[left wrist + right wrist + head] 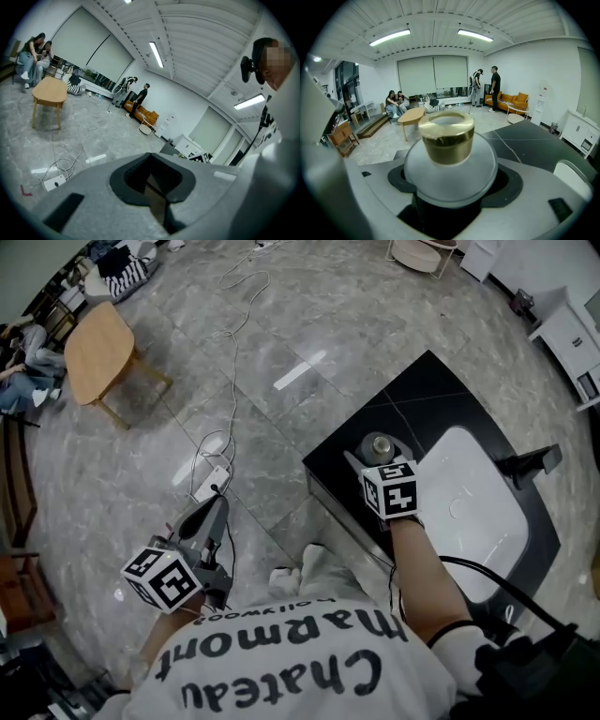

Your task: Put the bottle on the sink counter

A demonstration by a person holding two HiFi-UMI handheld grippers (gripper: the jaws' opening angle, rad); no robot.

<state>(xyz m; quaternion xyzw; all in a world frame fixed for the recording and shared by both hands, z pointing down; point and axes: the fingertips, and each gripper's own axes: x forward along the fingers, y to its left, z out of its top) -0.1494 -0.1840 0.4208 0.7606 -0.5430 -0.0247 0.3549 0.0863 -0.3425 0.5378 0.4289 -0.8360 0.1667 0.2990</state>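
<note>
At the bench (427, 390) corner left of the white basin (473, 521), the right gripper (373, 465) holds the bottle (380, 444). In the right gripper view its fingers (365, 201) are closed on the body of the bottle, under the wide frosted shoulder. The gold cap (446, 136) rises above them. The bottle stands about upright, with its long axis vertical and the cap on top. It lies directly in front of this gripper, on the side away from the person.

From the head view the bottle is over the black surface, between the bench's near edge and the basin. I cannot tell whether its base already touches the bench. In my judgement the move that remains is a short lowering straight down and then an opening of the fingers. The bottle must be kept vertical, so that it does not tip toward the basin.

The left gripper (216, 512) is well apart from the basin, low over the floor on the person's left side. In its own view the fingers are together and nothing is between them. The right gripper is clearly the nearer one, and it already carries the bottle.

No label on the bottle can be read. The only readable writing is on the person's shirt (281, 671), which says "Chateau Marmont" with a smaller "Hollywood".
</note>
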